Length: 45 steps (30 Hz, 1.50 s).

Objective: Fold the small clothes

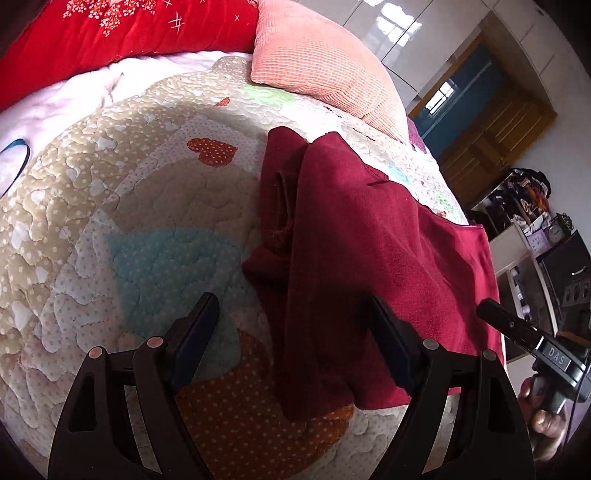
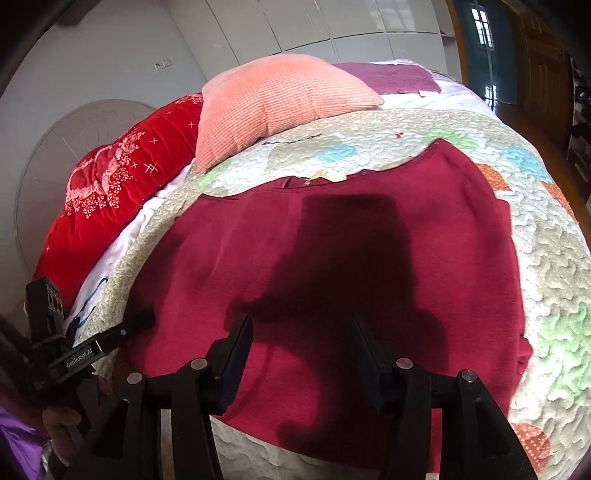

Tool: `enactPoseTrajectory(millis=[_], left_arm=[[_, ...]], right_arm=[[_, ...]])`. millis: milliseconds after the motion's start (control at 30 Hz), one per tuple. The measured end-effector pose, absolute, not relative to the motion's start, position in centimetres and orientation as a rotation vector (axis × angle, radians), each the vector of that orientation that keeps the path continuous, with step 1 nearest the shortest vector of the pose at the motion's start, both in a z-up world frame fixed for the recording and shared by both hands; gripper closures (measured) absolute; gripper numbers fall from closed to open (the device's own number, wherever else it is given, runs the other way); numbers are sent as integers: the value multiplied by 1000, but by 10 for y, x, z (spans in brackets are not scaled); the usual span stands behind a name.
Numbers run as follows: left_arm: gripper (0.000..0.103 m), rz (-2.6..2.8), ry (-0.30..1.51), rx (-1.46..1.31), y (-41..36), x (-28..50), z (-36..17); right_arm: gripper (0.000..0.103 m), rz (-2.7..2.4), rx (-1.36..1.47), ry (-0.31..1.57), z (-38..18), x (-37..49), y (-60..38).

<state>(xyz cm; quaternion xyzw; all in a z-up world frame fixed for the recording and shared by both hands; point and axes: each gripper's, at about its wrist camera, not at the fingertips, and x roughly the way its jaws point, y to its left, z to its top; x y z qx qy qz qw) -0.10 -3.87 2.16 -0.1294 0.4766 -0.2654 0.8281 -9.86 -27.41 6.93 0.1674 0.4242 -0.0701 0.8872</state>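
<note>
Dark red garment (image 2: 369,258) lies on the quilted bed (image 1: 92,221), one side folded over. Left tool (image 1: 291,339) and right tool (image 2: 301,350) both spread apart, empty, hovering above it. Mid-fold, likely; next fold needs an edge grasp.

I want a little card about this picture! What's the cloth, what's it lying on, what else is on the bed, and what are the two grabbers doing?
cloth: dark red knit garment, partly folded
lying on: patchwork quilted bedspread
also on bed: peach ribbed pillow, bright red embroidered blanket
left gripper: open, holding nothing, over the garment's edge
right gripper: open, holding nothing, over the garment
</note>
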Motion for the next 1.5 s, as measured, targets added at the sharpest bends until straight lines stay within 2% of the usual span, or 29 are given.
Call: enactPoseTrajectory(millis=[133, 333, 500, 967, 1067, 1167, 1333, 1500], left_arm=[[21, -571, 1017, -287, -38, -1, 21], [20, -575, 1018, -285, -41, 2, 20], [20, -576, 1020, -283, -41, 1, 21], [20, -565, 1023, -277, -47, 8, 22], [19, -570, 1028, -277, -48, 9, 22], [19, -571, 1031, -276, -50, 11, 22], [8, -600, 1033, -289, -54, 15, 21], [7, -596, 1018, -228, -63, 14, 21]], right_arm=[[61, -116, 224, 900, 64, -37, -239], [61, -120, 161, 956, 28, 34, -222], [59, -114, 185, 956, 27, 42, -227], [57, -99, 313, 967, 51, -9, -246], [52, -106, 307, 1007, 48, -8, -246], [52, -114, 318, 988, 52, -23, -250], [52, -181, 304, 922, 61, -83, -276], [52, -336, 267, 850, 74, -171, -311]])
